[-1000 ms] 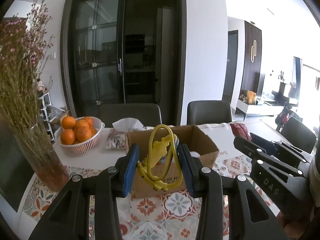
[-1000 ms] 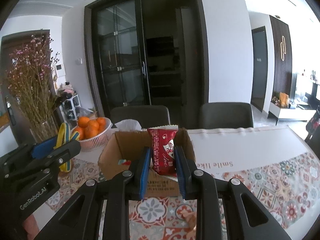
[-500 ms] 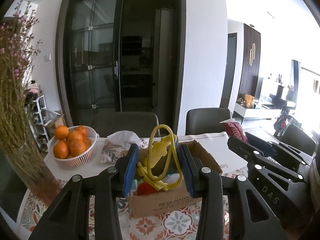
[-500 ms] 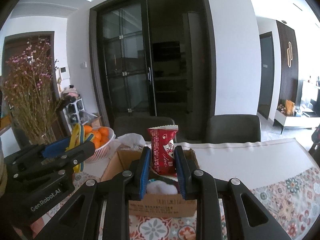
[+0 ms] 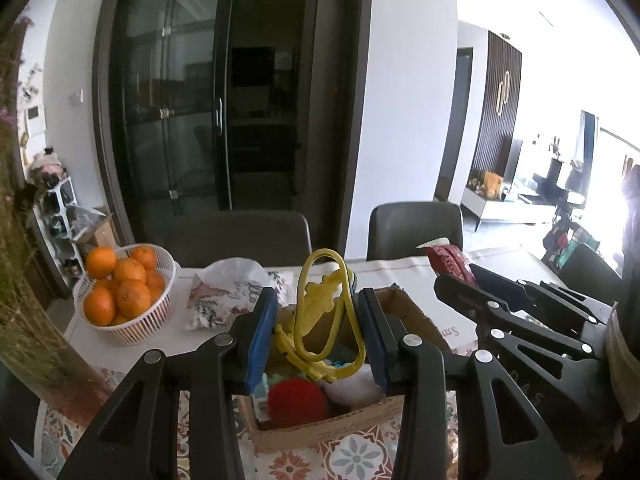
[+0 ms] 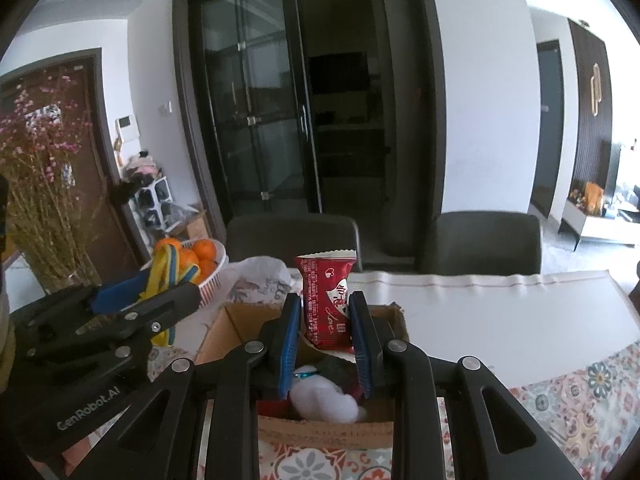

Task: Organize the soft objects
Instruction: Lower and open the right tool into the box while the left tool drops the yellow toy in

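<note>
Cardboard walls frame the drop zone as two hand-held grippers hover above an open cardboard box (image 5: 404, 312) on a patterned tablecloth (image 6: 580, 396). The left gripper (image 5: 318, 340) is clamped on a yellow looped toy (image 5: 324, 312), its blue pads narrow against the loops, which stand up between them. The right gripper (image 6: 325, 340) is pinched nearly closed on a red snack packet (image 6: 326, 304), held upright by its lower half, with the crimped top poking above the pads.

Inside the box lie a red pom-pom ball (image 5: 295, 400), a pale plush piece (image 5: 352, 386) and a fluffy white item (image 6: 324, 398), so room appears limited. Both loads hang over the opening, the toy toward the near left side and the packet nearer the middle.

The risks look plain. Releasing both at once could send the two items into each other, or one could bounce off the plush pile and over the low wall. The toy's loops could snag on a pad as the jaws part and be dragged back out. The packet, gripped low, could tip and land on the flap (image 6: 394, 310) rather than inside. The two grippers sit close together and could knock each other if either swings inward. A basket of oranges (image 5: 124, 296) and a tissue pack (image 5: 228, 296) stand just beyond the box, within reach of a stray elbow.
</note>
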`<state>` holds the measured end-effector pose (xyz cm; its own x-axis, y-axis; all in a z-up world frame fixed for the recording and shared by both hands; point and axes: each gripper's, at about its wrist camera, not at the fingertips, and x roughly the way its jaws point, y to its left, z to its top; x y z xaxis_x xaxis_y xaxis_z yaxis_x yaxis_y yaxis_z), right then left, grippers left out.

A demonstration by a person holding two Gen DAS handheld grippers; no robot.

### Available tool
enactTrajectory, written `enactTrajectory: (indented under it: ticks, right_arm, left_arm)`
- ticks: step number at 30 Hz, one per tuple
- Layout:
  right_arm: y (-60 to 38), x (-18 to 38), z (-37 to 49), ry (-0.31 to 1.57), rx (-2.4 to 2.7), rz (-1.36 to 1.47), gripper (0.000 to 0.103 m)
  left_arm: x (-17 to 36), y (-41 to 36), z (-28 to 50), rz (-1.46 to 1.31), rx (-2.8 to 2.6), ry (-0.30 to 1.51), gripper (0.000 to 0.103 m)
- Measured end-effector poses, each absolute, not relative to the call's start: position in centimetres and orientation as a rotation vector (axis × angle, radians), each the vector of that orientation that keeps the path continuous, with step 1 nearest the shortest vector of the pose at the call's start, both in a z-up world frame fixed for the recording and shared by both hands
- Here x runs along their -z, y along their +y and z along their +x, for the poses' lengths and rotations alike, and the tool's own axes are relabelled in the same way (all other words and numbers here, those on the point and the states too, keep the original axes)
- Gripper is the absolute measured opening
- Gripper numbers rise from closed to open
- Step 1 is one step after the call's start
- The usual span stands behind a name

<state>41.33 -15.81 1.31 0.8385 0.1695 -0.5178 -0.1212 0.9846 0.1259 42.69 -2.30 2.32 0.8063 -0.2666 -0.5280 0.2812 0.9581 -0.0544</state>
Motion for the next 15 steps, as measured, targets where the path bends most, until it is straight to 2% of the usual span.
enactTrajectory:
  ticks: [15]
  right_arm:
    - [-16.3, 3.5, 48.3, 0.802, -0.175, 0.096, 0.026]
  left_arm:
    - [2.4, -3.1, 49.2, 0.031, 0.304, 0.790, 0.042]
